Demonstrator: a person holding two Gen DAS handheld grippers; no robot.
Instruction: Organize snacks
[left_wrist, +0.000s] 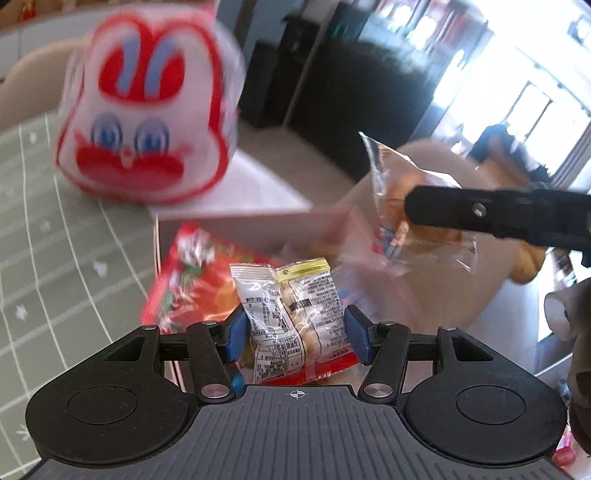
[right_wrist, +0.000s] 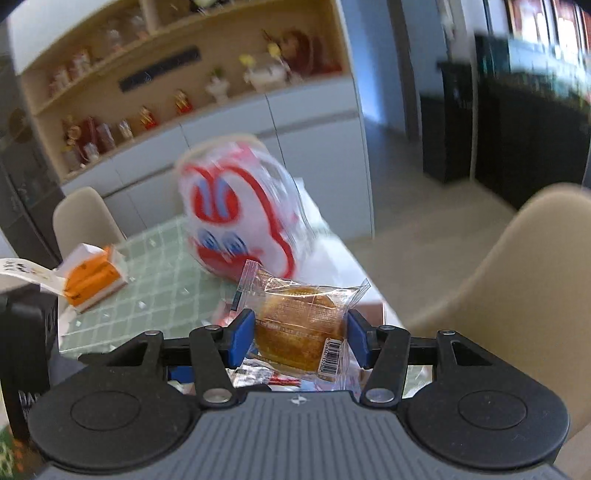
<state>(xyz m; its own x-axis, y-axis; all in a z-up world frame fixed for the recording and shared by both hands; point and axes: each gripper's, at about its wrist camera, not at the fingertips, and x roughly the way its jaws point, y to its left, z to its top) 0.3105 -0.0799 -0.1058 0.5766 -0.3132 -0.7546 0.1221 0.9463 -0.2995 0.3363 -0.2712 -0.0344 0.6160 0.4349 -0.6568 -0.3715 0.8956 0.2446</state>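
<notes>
Both grippers carry a snack above the desk (left_wrist: 55, 229). Left gripper (left_wrist: 295, 334) is clamped on a peanut packet (left_wrist: 291, 314), its blue pads pressing the crinkled sides; below it sits an open white box (left_wrist: 258, 225) with red snack bags (left_wrist: 184, 284) inside. Right gripper (right_wrist: 300, 338) is closed on a clear-wrapped round cake (right_wrist: 301, 328), held above the box's edge, near the rabbit-face bag (right_wrist: 236, 214) standing on the desk.

Both grips bear on loose, slippery film rather than on the contents, so I judge either pack could slide out if the hand swings fast. The two grippers are close together over the box, so their packs could collide. A release too near the rim could drop the cake outside the box, and a wide sweep could knock the rabbit-face bag over.
</notes>
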